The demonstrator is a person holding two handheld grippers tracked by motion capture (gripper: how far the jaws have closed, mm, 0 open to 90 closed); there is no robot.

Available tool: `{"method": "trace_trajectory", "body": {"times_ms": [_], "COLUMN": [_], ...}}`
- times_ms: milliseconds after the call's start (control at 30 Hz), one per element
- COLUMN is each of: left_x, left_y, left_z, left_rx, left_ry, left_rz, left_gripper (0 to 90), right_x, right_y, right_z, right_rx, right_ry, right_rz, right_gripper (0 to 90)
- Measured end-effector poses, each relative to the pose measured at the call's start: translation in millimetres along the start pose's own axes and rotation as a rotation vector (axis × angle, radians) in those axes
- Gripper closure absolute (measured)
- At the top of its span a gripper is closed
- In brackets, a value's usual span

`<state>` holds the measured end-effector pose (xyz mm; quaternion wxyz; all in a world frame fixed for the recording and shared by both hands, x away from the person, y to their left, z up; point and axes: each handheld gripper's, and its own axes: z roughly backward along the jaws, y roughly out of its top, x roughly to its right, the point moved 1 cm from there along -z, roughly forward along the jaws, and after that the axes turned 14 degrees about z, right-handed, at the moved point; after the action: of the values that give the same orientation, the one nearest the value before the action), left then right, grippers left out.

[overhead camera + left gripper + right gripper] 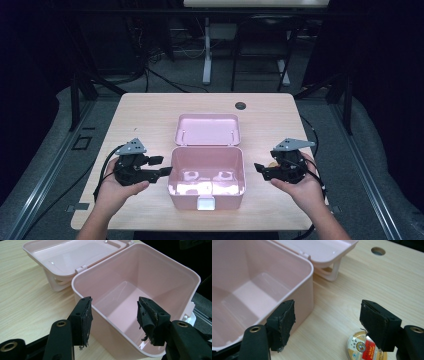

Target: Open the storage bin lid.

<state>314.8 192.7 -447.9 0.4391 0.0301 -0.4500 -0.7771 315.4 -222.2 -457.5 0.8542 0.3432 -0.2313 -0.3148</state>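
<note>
Pink plastic catches the eye first: a box (207, 177) sits at the middle of the wooden table (145, 112), near the person's edge, with its lid (207, 129) swung fully back and lying flat on the far side. Inside, as the left gripper view shows, the box is bare to the bottom.

The left gripper (161, 166) hovers at the box's left wall, its jaws spread wide and astride the near left corner of the rim, one pad (85, 320) outside and one over the inside, neither pressing on the plastic. The right gripper (260, 169) hangs to the right of the box, a little apart from its wall, jaws also well open with nothing between them.

Just below the right gripper, on the table to the right of the box, lies a small round tin (364, 348) with a gold rim and a red and white label, partly hidden behind one jaw.

By my reading, the opening of the box is done. What looks left is the loading: the tin is not yet picked up, the box has nothing in it, and the lid would have to come down afterwards.
</note>
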Motion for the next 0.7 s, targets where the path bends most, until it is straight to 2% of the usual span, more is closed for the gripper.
{"method": "trace_trajectory", "body": {"times_ms": [33, 233, 267, 400, 600, 700], "left_x": [-1.4, -4.5, -5.7, -6.9, -8.7, -10.3], "left_y": [0.2, 0.2, 0.3, 0.3, 0.4, 0.1], "left_z": [1.0, 2.8, 4.0, 5.7, 7.6, 6.3], "left_rx": [0.001, 0.006, 0.007, 0.018, 0.023, 0.016], "left_ry": [0.004, 0.016, 0.019, 0.02, 0.027, 0.029], "left_rz": [0.01, 0.021, 0.026, 0.035, 0.043, 0.042], "left_gripper": [45.0, 44.5, 44.2, 44.2, 44.2, 44.1], "right_x": [1.5, 9.0, 12.4, 17.8, 27.3, 31.4], "right_y": [0.5, 1.0, 0.5, -0.6, -4.4, -6.0], "right_z": [-2.2, -8.0, -11.9, -17.3, -27.4, -32.2], "right_rx": [-0.024, -0.075, -0.103, -0.149, -0.219, -0.26], "right_ry": [0.001, 0.007, 0.017, 0.009, 0.001, 0.011], "right_rz": [0.012, 0.025, 0.028, 0.04, 0.018, 0.001], "right_gripper": [26.7, 27.7, 29.1, 29.0, 25.9, 27.6]}}
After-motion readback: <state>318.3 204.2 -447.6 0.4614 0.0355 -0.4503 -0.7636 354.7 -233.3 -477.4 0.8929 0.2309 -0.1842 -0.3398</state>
